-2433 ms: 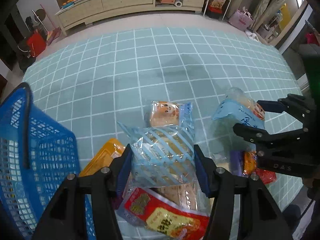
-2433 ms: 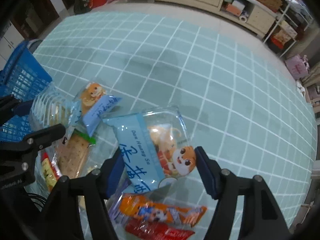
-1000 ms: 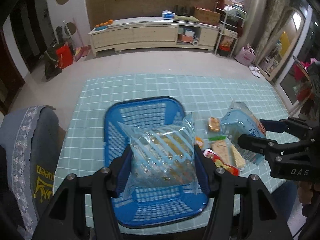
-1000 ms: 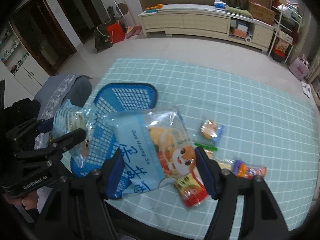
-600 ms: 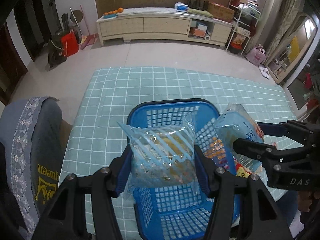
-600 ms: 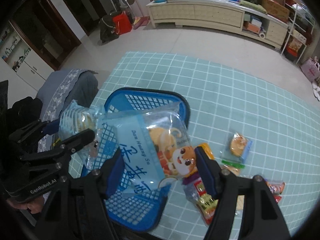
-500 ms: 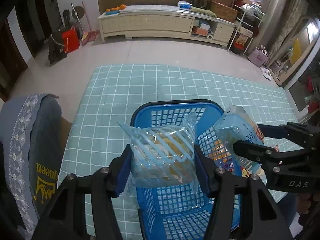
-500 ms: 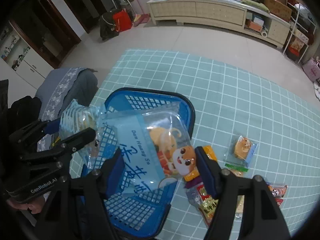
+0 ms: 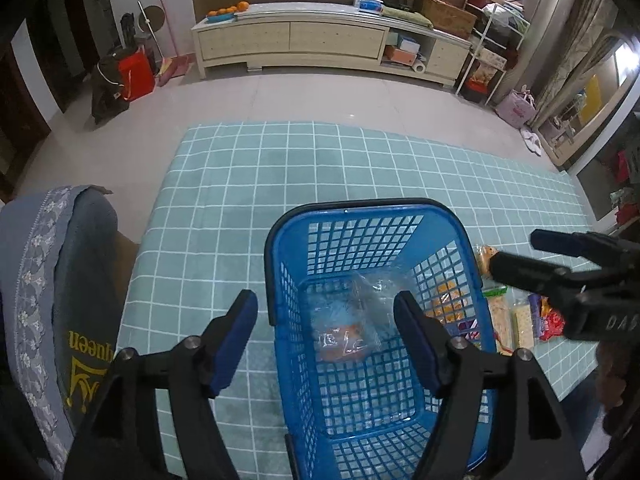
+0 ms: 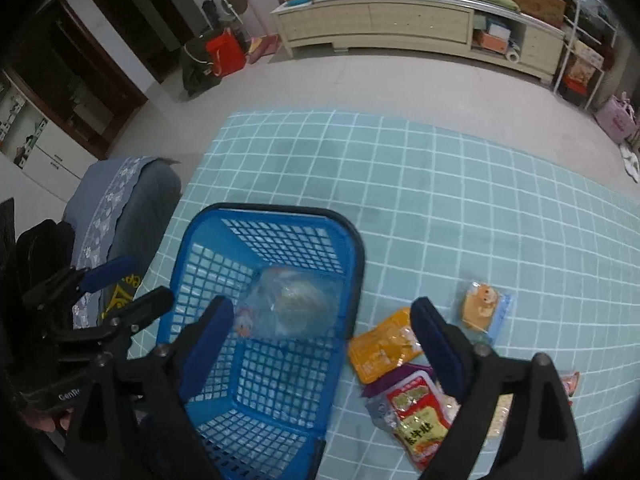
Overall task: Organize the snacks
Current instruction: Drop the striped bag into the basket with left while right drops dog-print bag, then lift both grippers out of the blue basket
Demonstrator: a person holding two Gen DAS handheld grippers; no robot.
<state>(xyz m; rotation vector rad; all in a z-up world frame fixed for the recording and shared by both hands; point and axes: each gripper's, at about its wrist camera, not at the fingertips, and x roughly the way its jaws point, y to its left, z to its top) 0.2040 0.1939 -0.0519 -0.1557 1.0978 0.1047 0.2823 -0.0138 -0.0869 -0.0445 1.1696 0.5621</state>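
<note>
A blue plastic basket (image 9: 362, 224) (image 10: 280, 212) stands on a table with a teal checked cloth. Clear snack bags (image 9: 352, 316) (image 10: 292, 304) lie on its floor. My left gripper (image 9: 324, 320) is open and empty above the basket's left side. My right gripper (image 10: 320, 332) is open and empty above the basket's right rim. Loose snacks lie right of the basket: an orange pack (image 10: 382, 346), a red pack (image 10: 420, 412), a small tiger pack (image 10: 482, 308). The right gripper also shows in the left wrist view (image 9: 516, 258), open.
A grey-blue chair back (image 9: 44, 280) stands left of the table. The teal cloth (image 10: 460, 184) stretches far beyond the basket. A long cabinet (image 9: 320, 40) is against the far wall across the floor.
Both grippers have opened and let go of their snack bags, which now lie in the basket. Both grippers sit over the basket, empty.
</note>
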